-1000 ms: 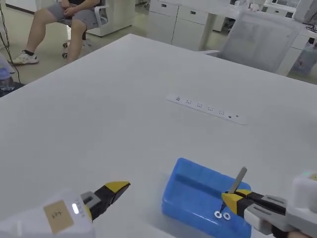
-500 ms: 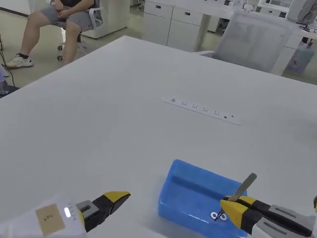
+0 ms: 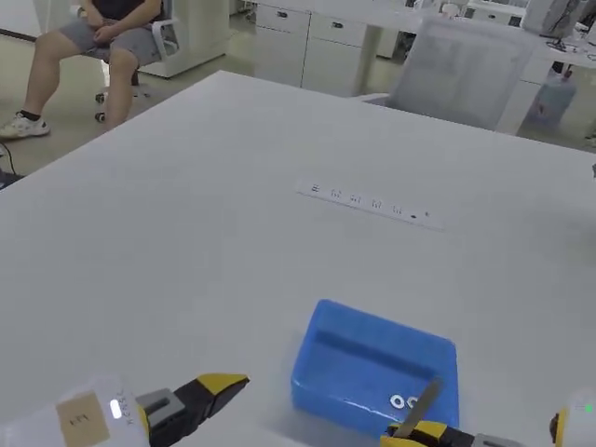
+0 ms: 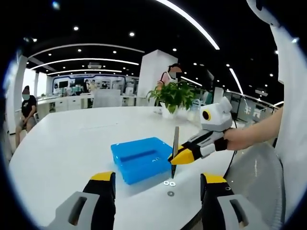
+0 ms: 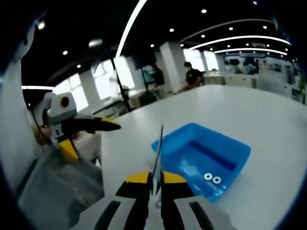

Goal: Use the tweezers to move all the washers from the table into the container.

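Jaws of our right gripper (image 5: pixel 154 181) clamp the tweezers (image 5: pixel 157 148) upright; our left gripper (image 4: pixel 158 179) gapes empty. Loose washers (image 4: pixel 168 183) lie just under the tip, between the container (image 4: pixel 136 160) and the near edge of the bench (image 4: pixel 57 143), nearer our right.

Blue container (image 3: pixel 363 345), silver washers (image 3: pixel 403 401), white table (image 3: pixel 186 233), grey tweezers (image 4: pixel 175 141), left hand-held gripper (image 3: pixel 237 382) black (yellow at the tips)

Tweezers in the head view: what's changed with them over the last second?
The right gripper, jaws shut on the tweezers, drew back toward the person, from over the two washers in the blue container to its near edge. The left gripper eased back slightly. The washers and the container stayed put.
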Tool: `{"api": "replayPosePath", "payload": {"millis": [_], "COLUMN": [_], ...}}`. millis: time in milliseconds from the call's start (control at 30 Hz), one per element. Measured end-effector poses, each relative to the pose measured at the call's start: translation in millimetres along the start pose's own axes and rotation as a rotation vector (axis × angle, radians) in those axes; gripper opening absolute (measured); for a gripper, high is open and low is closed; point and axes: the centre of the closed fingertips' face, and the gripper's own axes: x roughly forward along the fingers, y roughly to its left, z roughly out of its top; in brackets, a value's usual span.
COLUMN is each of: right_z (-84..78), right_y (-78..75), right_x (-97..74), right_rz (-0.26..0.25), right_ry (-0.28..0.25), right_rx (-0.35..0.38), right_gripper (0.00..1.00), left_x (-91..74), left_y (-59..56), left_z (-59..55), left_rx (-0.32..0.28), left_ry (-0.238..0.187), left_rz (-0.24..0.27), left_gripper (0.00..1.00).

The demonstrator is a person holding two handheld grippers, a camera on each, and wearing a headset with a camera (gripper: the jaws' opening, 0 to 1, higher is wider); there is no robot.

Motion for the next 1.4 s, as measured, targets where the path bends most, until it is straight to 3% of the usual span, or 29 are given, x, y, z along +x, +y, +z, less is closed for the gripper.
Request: {"api": "replayPosePath", "payload": {"millis": [133,233,400,467,567,600,700,867,933,1000,1067,1133,1167,1267,1400], "right_z": [-8.8,-14.3,-13.6,-16.1,-21.9,-19.3,-20.8,-23.2,-23.7,-23.9,-24.4,-24.9,-24.9,-25.4,-25.9], "right_y": [-0.3,-2.1,-1.2,1.5,3.6,4.6,6.6,11.1,13.4,16.0,18.4,20.8,21.6,23.5,24.3], "right_x": [1.5,1.8,2.6,3.7,4.3,4.4,2.4,0.7,1.3,2.3,3.5,4.5,4.9,5.8,7.2], "right_rz": [0.013,0.019,0.033,0.043,0.047,0.050,0.054,0.061,0.065,0.069,0.072,0.076,0.076,0.077,0.075], "right_ry": [0.006,0.016,0.011,0.022,0.047,0.028,0.040,0.061,0.076,0.089,0.104,0.116,0.118,0.129,0.144], "right_rx": [-0.003,-0.016,-0.034,-0.054,-0.102,-0.110,-0.141,-0.196,-0.223,-0.257,-0.290,-0.320,-0.325,-0.348,-0.374], "right_gripper": [0.04,0.04,0.05,0.05,0.05,0.05,0.05,0.05,0.05,0.05,0.04,0.04,0.04,0.04,0.04], "left_x": [0.4,2.7,13.9,19.4,32.2,34.8,45.5,54.8,57.1,57.6,55.2,54.3,54.4,56.7,57.6], "left_y": [-0.5,-0.3,-6.1,-7.8,-6.5,-6.7,-6.1,-10.5,-14.6,-20.8,-31.4,-38.5,-39.3,-40.9,-48.2], "left_z": [0.7,7.7,23.7,28.6,39.3,41.3,48.8,50.5,47.3,42.5,42.2,47.7,48.5,43.5,24.9], "left_rx": [0.009,0.038,0.081,0.073,0.064,0.063,0.060,0.001,0.036,0.085,0.116,0.118,0.122,0.221,0.356], "left_ry": [0.030,0.038,0.061,0.073,0.078,0.079,0.082,0.125,0.162,0.203,0.214,0.196,0.201,0.232,0.333], "left_rz": [-0.024,-0.041,-0.145,-0.180,-0.225,-0.239,-0.296,-0.412,-0.459,-0.506,-0.575,-0.621,-0.627,-0.643,-0.684], "left_gripper": [0.70,0.68,0.51,0.45,0.42,0.41,0.36,0.34,0.40,0.40,0.34,0.24,0.20,0.14,0.17]}}
